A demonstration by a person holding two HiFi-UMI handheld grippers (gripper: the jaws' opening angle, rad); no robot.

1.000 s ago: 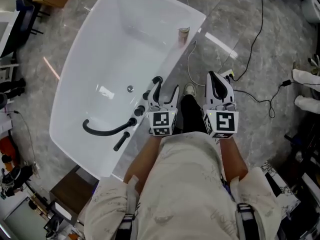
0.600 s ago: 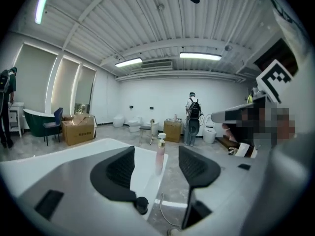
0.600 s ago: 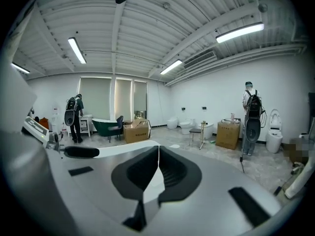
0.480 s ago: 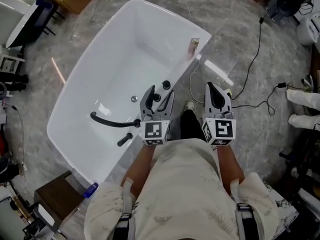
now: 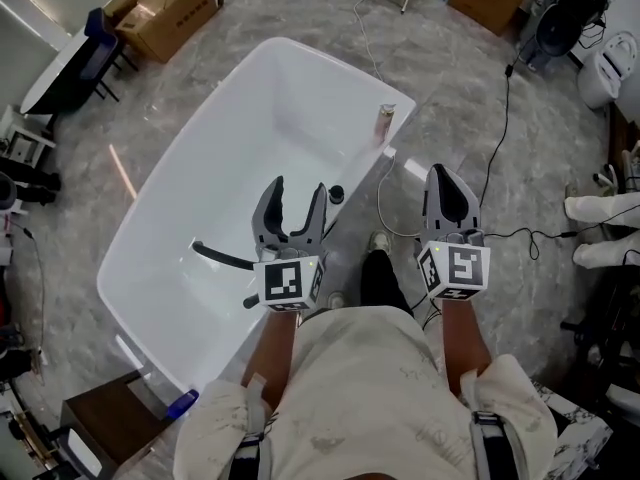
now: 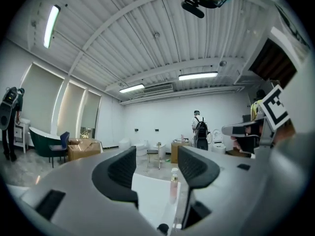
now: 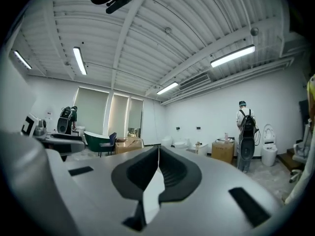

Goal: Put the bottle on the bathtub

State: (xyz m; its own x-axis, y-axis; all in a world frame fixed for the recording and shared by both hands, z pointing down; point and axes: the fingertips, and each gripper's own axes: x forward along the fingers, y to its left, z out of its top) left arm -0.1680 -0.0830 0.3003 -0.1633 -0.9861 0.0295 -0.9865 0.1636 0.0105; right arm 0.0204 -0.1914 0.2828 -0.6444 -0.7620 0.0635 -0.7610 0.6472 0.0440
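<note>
A small pinkish bottle (image 5: 384, 123) stands upright on the far right rim of the white bathtub (image 5: 170, 228). In the left gripper view the bottle (image 6: 173, 183) shows between the jaws, far off. My left gripper (image 5: 291, 200) is open and empty, raised over the tub's near rim by the black tap (image 5: 222, 257). My right gripper (image 5: 450, 190) is shut with nothing in it, held over the floor to the right of the tub. The jaws meet in the right gripper view (image 7: 158, 154).
A black knob (image 5: 336, 195) sits on the tub rim. Cables (image 5: 497, 138) run over the grey marble floor. Cardboard boxes (image 5: 172, 6) lie at the far left, a dark stool (image 5: 105, 418) near left. A person with a backpack (image 7: 245, 132) stands far off.
Both grippers have risen and tilted up. The left one moved left over the tub and stands wider apart from the right one. The view shifted, and the tub sits lower in the frame.
</note>
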